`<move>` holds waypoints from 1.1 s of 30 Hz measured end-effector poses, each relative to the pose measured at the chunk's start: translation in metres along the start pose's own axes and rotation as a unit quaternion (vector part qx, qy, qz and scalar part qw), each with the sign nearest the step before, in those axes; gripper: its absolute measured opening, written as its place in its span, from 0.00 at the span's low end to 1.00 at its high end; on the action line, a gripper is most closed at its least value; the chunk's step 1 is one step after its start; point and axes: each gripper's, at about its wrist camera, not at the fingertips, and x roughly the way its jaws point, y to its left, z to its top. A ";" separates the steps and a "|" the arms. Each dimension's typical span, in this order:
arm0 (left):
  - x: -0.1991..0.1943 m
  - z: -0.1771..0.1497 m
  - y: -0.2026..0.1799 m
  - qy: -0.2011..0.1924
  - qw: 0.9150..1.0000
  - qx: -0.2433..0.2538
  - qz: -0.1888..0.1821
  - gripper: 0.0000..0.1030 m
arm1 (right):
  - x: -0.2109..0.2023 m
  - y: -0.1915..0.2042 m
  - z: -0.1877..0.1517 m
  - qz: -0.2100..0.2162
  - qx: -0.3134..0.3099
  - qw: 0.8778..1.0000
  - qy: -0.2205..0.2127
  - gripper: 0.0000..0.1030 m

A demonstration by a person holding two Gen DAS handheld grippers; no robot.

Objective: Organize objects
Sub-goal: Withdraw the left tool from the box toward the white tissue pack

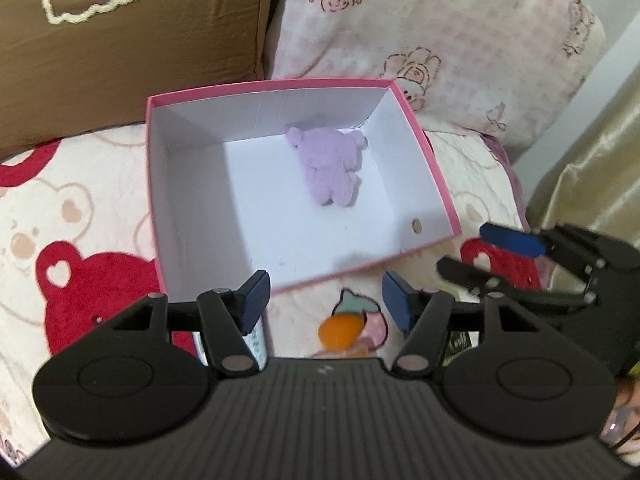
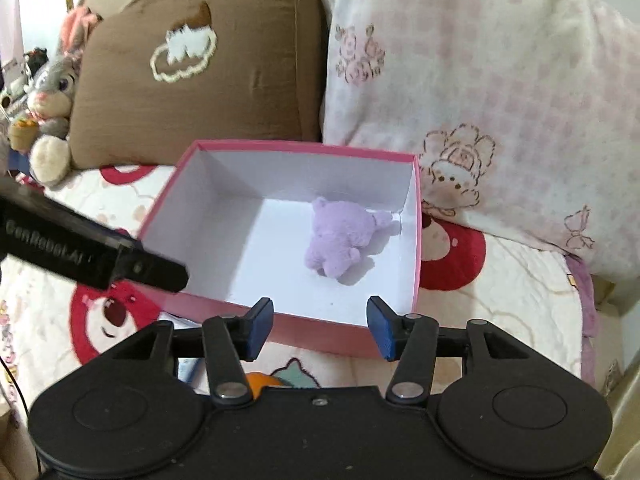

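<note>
Left gripper (image 1: 324,304): blue-padded black jaws are being held apart, nothing between them.
Right gripper (image 2: 320,330): jaws are being held apart and empty above the near wall of the box.
Box: an open pink cardboard box with white inside (image 2: 417,240) is being rested on a bear-print blanket (image 1: 80,208).
Done: a lilac plush bear (image 2: 340,240) is lying inside, toward the far right corner.
Left: a small orange round object (image 1: 340,330) is still lying outside, just before the box; it is judged to be next.
</note>
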 end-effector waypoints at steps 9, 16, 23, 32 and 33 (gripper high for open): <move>-0.063 -0.047 -0.006 -0.023 0.999 0.025 0.012 0.70 | -0.062 0.030 -0.017 0.007 -0.027 0.999 -0.038 0.76; -0.096 -0.079 -0.016 -0.037 0.998 0.058 0.016 0.78 | -0.076 0.046 -0.031 0.020 -0.030 0.999 -0.024 0.81; -0.108 -0.091 -0.011 -0.040 0.998 0.053 0.008 0.93 | -0.097 0.062 -0.045 0.026 -0.049 0.998 -0.024 0.89; -0.096 -0.113 -0.001 -0.012 0.998 0.054 0.005 0.96 | -0.097 0.061 -0.065 0.029 -0.039 0.999 0.015 0.94; -0.093 -0.116 0.001 -0.009 0.999 0.053 0.006 0.97 | -0.094 0.060 -0.068 0.035 -0.035 0.999 0.019 0.94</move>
